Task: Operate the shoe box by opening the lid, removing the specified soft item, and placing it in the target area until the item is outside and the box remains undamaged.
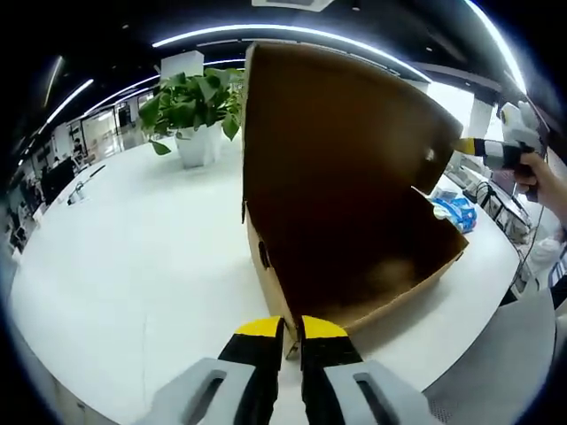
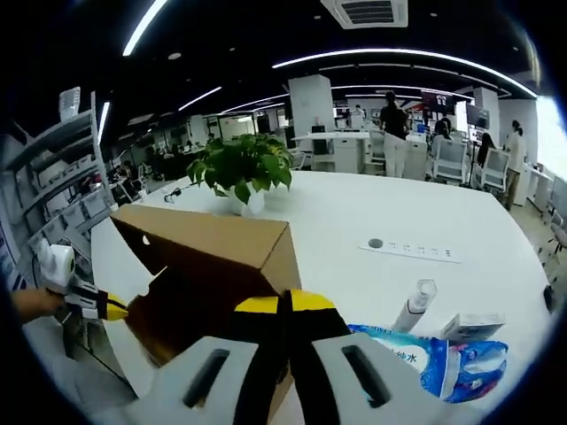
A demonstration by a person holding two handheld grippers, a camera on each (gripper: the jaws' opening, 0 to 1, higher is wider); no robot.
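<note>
A brown cardboard shoe box (image 1: 354, 221) stands on the white worktop (image 1: 133, 266) with its lid raised upright, the dark inside open to the left gripper view; its near rim touches the left tool (image 1: 292, 332); a soft blue pack (image 2: 443, 359) lies just right of it

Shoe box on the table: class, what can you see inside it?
The shoe box stands open, showing bare brown walls and floor; no soft item shows. The left gripper covers the nearest corner.
</note>
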